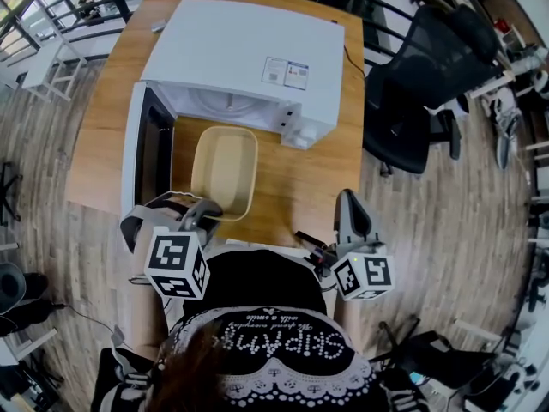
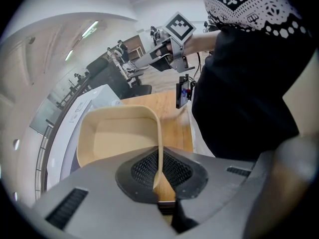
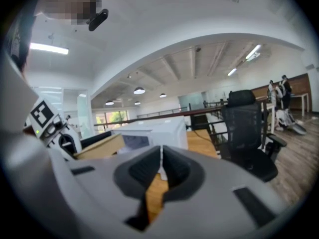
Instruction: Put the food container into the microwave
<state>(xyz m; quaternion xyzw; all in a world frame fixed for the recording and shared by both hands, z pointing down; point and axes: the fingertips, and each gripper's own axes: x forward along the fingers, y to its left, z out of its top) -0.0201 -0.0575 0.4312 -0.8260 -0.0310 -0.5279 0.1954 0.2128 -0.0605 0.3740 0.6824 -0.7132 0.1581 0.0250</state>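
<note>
**Step in hand: move the food container (image 1: 225,170) into the microwave (image 1: 249,58).**

**Condition.** The container is an open beige tray. It lies low over the table (image 1: 313,187), just in front of the microwave cavity (image 1: 225,108). Whether it bears on the table cannot be told. The microwave door (image 1: 137,157) stands open to the left. The left gripper (image 1: 202,214) has its fingers (image 2: 143,167) clamped on the container's near rim, one pad inside the wall and one outside. The right gripper (image 1: 350,202) is near the person's body, well apart from the container. Its fingers are pressed together with nothing between them.

**Recommended procedure (judgement).**
1. Hold the pinch firm. The wall looks thin, and a grip at one end is likely to let the far end droop or twist.
2. Lift only enough to clear the cavity sill, and hold the tray level.
3. Advance straight and centred, clear of the open door on the left.
4. Seat the tray on the cavity floor before opening the fingers.
5. Reserve the right gripper for the door.
</note>
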